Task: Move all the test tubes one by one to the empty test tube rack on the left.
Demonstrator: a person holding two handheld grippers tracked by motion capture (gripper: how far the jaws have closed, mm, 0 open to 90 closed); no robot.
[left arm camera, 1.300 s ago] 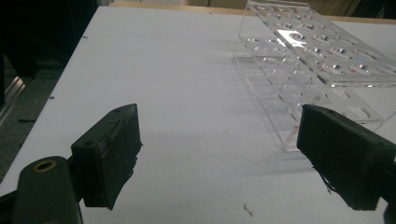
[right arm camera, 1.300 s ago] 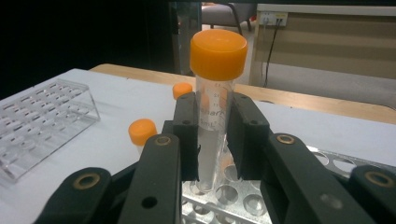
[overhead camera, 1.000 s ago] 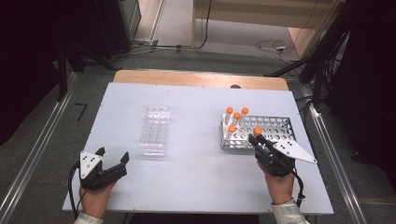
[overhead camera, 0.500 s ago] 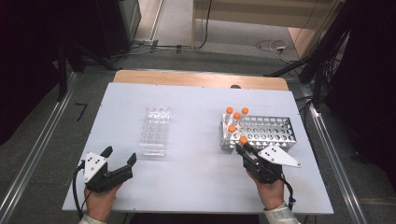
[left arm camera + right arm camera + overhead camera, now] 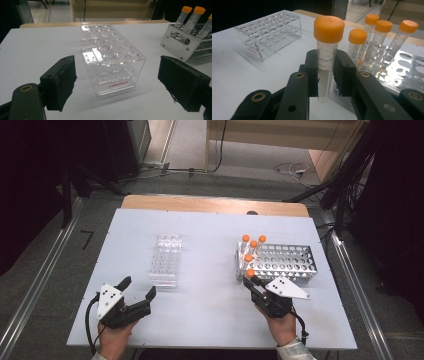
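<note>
My right gripper (image 5: pixel 252 281) (image 5: pixel 327 75) is shut on a clear tube with an orange cap (image 5: pixel 250 272) (image 5: pixel 327 50). It holds the tube upright at the near left corner of the metal rack (image 5: pixel 287 262) (image 5: pixel 404 75). Several more orange-capped tubes (image 5: pixel 253 243) (image 5: pixel 372 27) stand in the left end of that rack. My left gripper (image 5: pixel 137 288) (image 5: pixel 120 82) is open at the table's near left. Its jaws stand wide apart and point at the short end of the clear plastic rack (image 5: pixel 166 260) (image 5: pixel 112 57), which stands a little ahead of them. All of that rack's holes are bare.
The white table top (image 5: pixel 210 320) ends just behind both hands. A wooden strip (image 5: pixel 215 205) runs along its far edge. Metal rails (image 5: pixel 40 285) flank the table, and cables lie on the floor beyond it. The metal rack (image 5: pixel 175 42) stands to the right of the clear one.
My right gripper has carried the tube leftward along the front of the metal rack to its near left corner. My left gripper has moved right and forward, toward the clear rack.
</note>
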